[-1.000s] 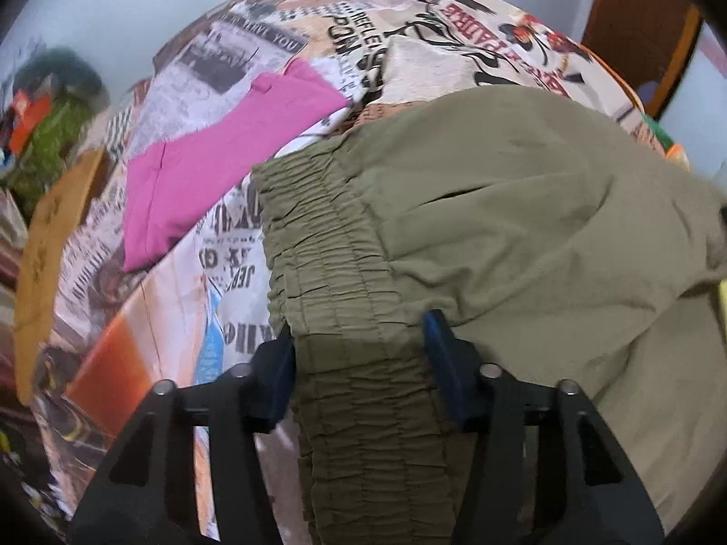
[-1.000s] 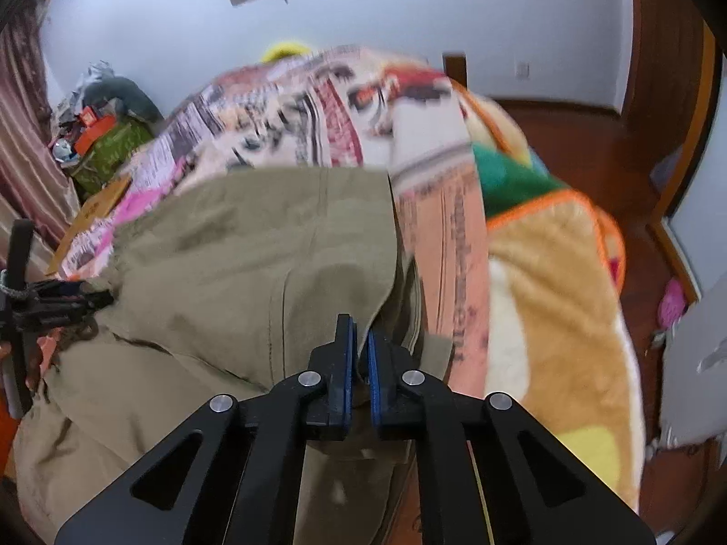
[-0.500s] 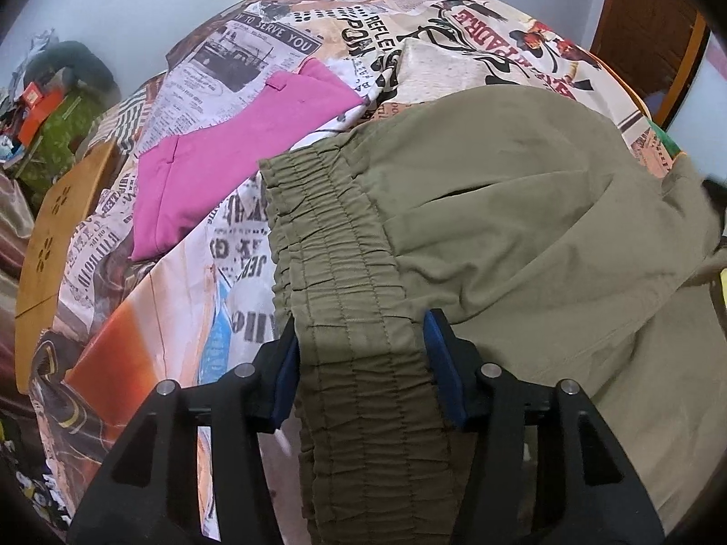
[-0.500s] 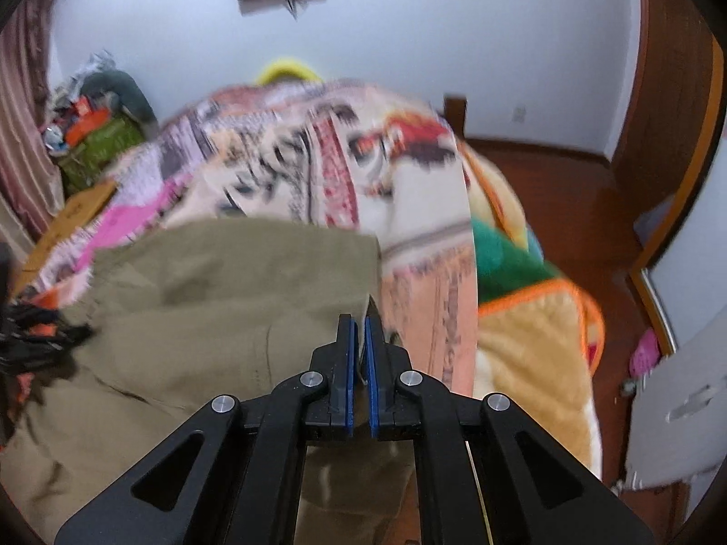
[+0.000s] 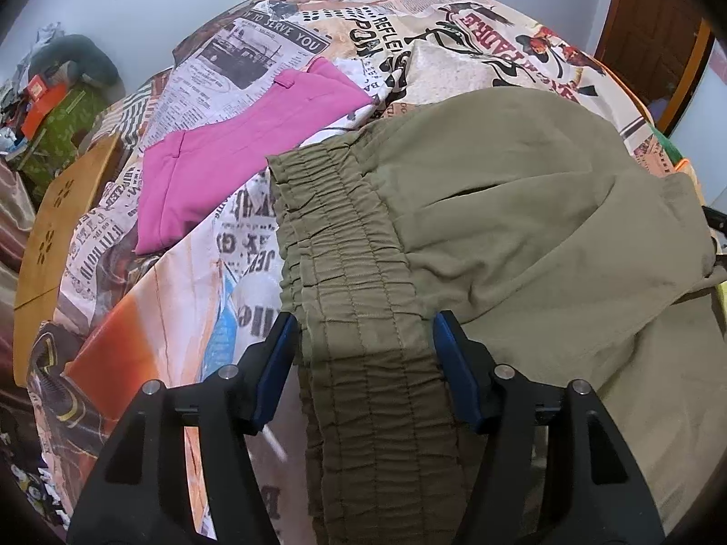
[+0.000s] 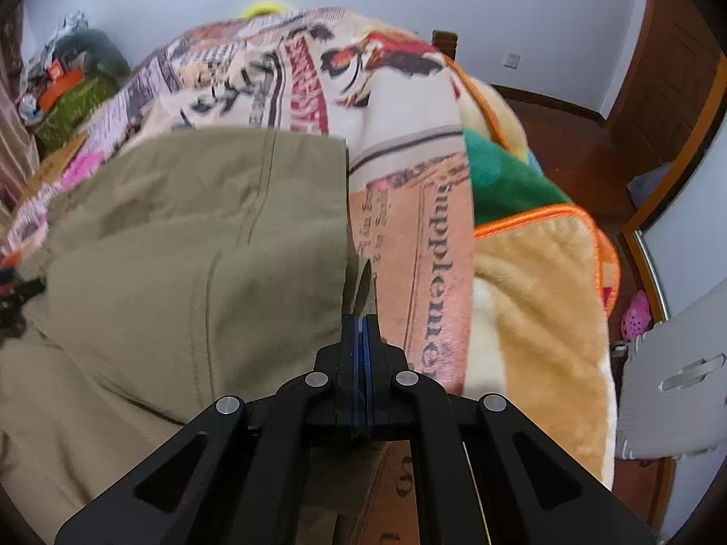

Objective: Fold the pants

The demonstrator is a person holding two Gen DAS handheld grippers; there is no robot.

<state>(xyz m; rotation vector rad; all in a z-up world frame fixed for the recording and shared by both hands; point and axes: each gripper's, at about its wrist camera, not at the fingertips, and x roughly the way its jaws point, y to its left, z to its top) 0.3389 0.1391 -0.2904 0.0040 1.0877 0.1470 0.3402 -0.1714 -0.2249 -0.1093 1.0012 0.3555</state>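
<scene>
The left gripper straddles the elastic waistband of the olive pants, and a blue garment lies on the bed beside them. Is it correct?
Not quite: the garment is pink, not blue, as the left wrist view shows. The left gripper does straddle the waistband of the olive pants.

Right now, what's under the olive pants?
The olive pants lie on a newspaper-print bedspread, which shows around their edges. The pink garment lies beside them, uncovered. Anything directly beneath the pants is hidden.

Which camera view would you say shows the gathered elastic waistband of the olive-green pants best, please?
The left wrist view: the gathered elastic waistband of the olive-green pants runs sharp down the centre, between the open left tongs. The right wrist view shows only the pants' blurred plain fabric; no waistband is discernible.
</scene>
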